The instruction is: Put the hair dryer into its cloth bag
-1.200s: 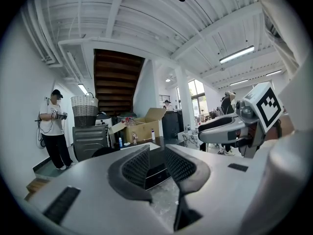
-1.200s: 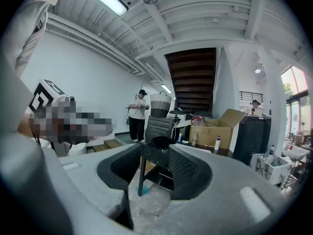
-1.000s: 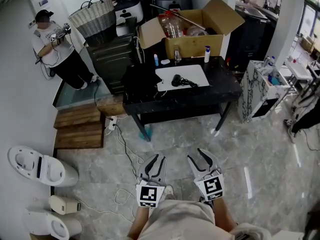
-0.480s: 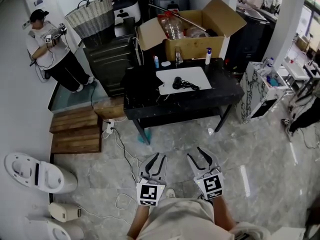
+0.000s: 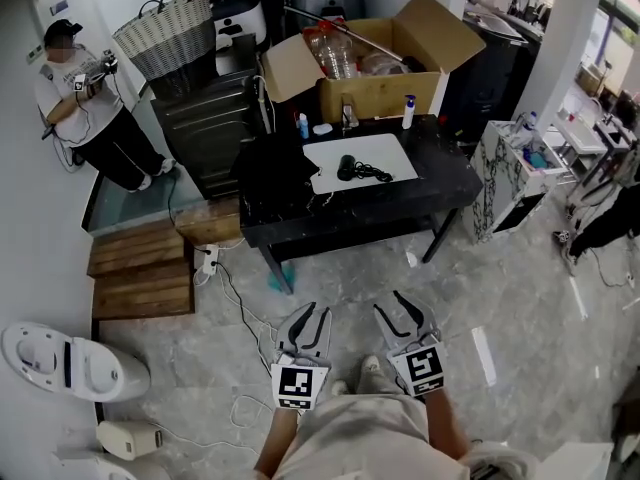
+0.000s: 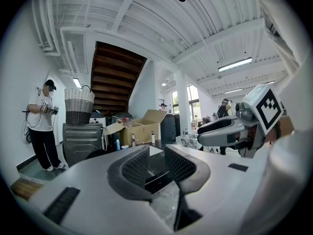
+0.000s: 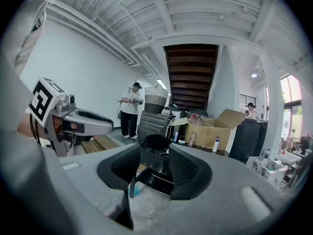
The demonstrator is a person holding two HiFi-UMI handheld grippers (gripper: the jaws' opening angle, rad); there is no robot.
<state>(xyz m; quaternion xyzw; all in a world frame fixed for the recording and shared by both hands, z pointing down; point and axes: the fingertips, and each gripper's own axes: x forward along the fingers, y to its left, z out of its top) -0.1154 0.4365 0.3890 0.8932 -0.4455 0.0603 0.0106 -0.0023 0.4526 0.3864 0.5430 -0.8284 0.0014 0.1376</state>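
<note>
The view has crept forward since the earlier frame: the black table (image 5: pixel 440 183) sits slightly nearer and further left, the wooden steps (image 5: pixel 140 273) have slid down and left, and the person (image 5: pixel 85 108) by the wall has drifted toward the edge. The left gripper (image 5: pixel 314 314) and right gripper (image 5: pixel 398 312) hang low over the floor (image 5: pixel 520 298), well short of the table. Both pairs of ribbed black pads stand apart with nothing between them; the left pair is narrower and has just eased a touch wider.

The table top is dark and glossy, like polished stone. The floor is grey veined tile with 1 white cable (image 5: pixel 240 313) trailing across it. Behind the table stand an open cardboard box (image 5: pixel 370 93) and a woven basket (image 5: pixel 165 38) on a grey metal cabinet (image 5: pixel 205 123).

The hair dryer (image 5: pixel 349 166) is small and black. It lies on its side, cord bunched at its right, on a white rectangular sheet (image 5: pixel 385 148) mid-table, with a dark crumpled cloth (image 5: pixel 275 168) just left of it.
</note>
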